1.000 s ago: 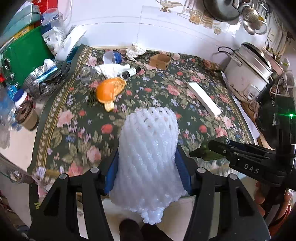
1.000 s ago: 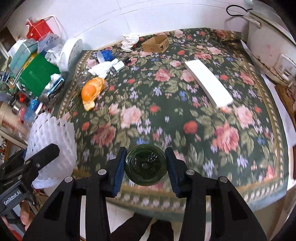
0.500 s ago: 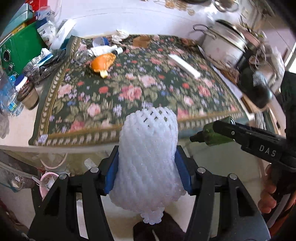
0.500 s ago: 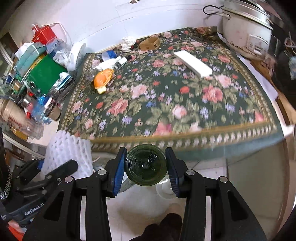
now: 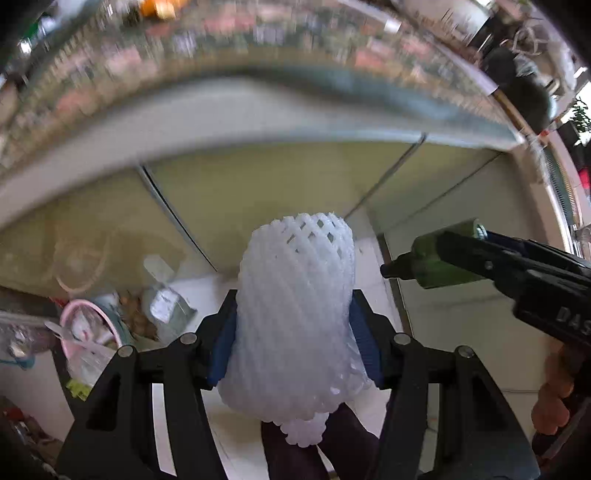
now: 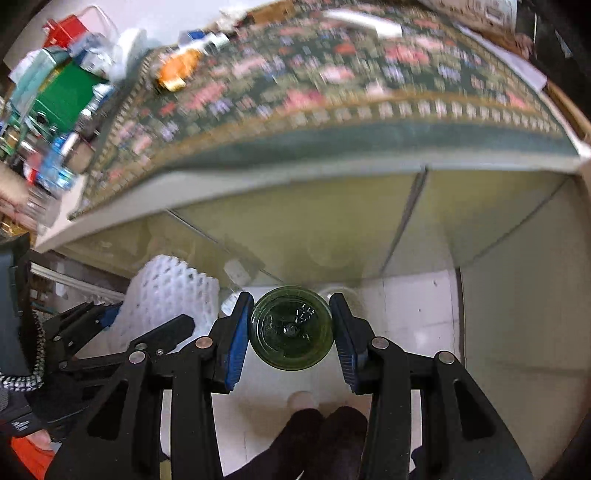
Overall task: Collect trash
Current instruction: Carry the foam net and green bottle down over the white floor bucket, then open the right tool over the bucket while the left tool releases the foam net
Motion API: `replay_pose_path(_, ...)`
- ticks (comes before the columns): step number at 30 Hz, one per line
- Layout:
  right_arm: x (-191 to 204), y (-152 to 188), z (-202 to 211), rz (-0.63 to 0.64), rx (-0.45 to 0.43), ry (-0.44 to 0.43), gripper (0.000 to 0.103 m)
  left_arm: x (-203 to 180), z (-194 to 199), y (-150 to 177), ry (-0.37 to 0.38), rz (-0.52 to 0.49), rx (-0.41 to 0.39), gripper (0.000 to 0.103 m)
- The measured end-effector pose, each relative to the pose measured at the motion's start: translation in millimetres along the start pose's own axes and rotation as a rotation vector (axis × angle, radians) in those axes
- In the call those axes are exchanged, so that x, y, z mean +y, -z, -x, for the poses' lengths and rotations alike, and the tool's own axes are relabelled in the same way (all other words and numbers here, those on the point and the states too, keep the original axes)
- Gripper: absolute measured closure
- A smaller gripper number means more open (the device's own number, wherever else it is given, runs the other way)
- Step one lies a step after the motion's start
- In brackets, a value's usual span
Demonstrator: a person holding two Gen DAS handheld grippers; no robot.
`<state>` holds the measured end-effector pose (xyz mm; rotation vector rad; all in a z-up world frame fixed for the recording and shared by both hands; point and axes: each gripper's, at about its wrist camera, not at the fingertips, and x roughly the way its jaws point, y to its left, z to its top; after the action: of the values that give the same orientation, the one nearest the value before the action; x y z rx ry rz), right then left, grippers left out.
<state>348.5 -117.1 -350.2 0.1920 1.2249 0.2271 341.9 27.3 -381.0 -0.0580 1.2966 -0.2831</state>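
My left gripper (image 5: 293, 328) is shut on a white foam fruit net (image 5: 295, 310), held upright below the table edge. The net also shows in the right wrist view (image 6: 170, 295), with the left gripper (image 6: 122, 325) around it. My right gripper (image 6: 291, 328) is shut on a small green glass bottle (image 6: 291, 326), seen end-on. That bottle (image 5: 439, 258) and the right gripper (image 5: 480, 251) show from the side at the right of the left wrist view. A pink-rimmed trash bin (image 5: 92, 332) with rubbish stands on the floor at lower left.
The table with the floral cloth (image 6: 314, 92) is above and ahead, blurred. On it lie an orange peel (image 6: 177, 70), a white box (image 6: 365, 22) and clutter at the left. Yellow-green cabinet panels (image 6: 295, 214) and white floor tiles (image 6: 417, 317) lie below.
Both grippers have dropped from above the table to below its edge, still holding the net and the bottle. The floor, cabinet and bin have come into view.
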Motion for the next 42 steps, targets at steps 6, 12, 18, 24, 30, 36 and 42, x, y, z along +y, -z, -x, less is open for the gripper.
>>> replay_pose_path(6, -29.5, 16.6, -62.6, -0.013, 0.048, 0.006, 0.064, 7.3, -99.6, 16.7, 0.032, 0.05, 0.064, 0.046)
replay_pose_path(12, -57.8, 36.3, -152.3, -0.023, 0.09, 0.002, 0.064, 28.3, -212.8, 38.7, 0.057, 0.129, 0.126, 0.046)
replay_pose_path(18, -83.6, 61.5, -247.5, -0.027, 0.134, -0.021, 0.064, 54.1, -326.6, 67.3, 0.066, 0.163, 0.202, 0.046)
replay_pose_path(24, -103.3, 79.7, -333.9, -0.017, 0.171, -0.015, 0.064, 73.3, -415.4, 85.6, 0.077, 0.197, 0.243, 0.046)
replay_pose_path(30, -116.4, 82.5, -377.8, -0.017, 0.183, -0.017, 0.064, 89.6, -465.7, 92.8, 0.071, 0.219, 0.281, 0.042)
replay_pose_path(36, -119.1, 78.7, -387.2, -0.016, 0.208, -0.017, 0.056, 88.7, -478.9, 91.7, 0.029, 0.19, 0.282, 0.036)
replay_pose_path(42, -120.7, 75.0, -375.3, -0.001, 0.171, 0.003, 0.049, 78.4, -479.3, 89.0, 0.021, 0.151, 0.288, 0.034)
